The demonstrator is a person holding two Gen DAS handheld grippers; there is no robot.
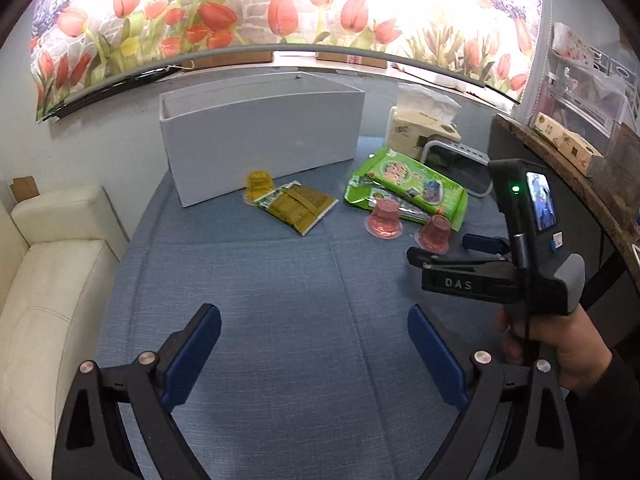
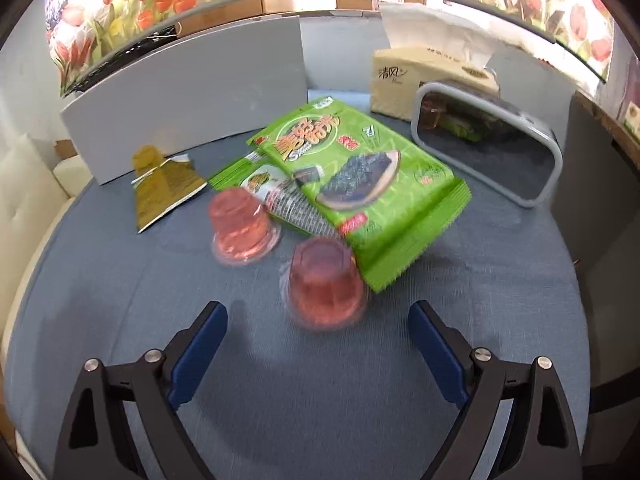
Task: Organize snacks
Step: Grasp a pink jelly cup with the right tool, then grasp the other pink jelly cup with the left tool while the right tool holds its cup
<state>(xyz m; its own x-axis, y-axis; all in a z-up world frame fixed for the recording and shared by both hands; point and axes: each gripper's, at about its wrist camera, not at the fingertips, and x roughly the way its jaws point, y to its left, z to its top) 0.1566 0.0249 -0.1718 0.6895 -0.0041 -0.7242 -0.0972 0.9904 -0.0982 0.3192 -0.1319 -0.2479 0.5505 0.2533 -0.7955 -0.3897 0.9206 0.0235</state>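
Note:
Snacks lie on the blue tablecloth (image 1: 280, 300). Two pink jelly cups (image 2: 324, 284) (image 2: 240, 224) sit upside down in front of two green seaweed packs (image 2: 352, 160). A yellow jelly cup (image 1: 260, 186) and a brown-gold sachet (image 1: 298, 206) lie near a white box (image 1: 260, 132). My left gripper (image 1: 314, 356) is open and empty over bare cloth. My right gripper (image 2: 318, 354) is open and empty, just short of the nearer pink cup; it also shows in the left wrist view (image 1: 448, 250).
A grey-rimmed clear container (image 2: 488, 152) lies on its side at the right, with a tissue pack (image 2: 420, 76) behind it. A cream sofa (image 1: 48, 280) is at the left. A tulip-print wall is behind. A shelf edge (image 1: 560, 160) runs along the right.

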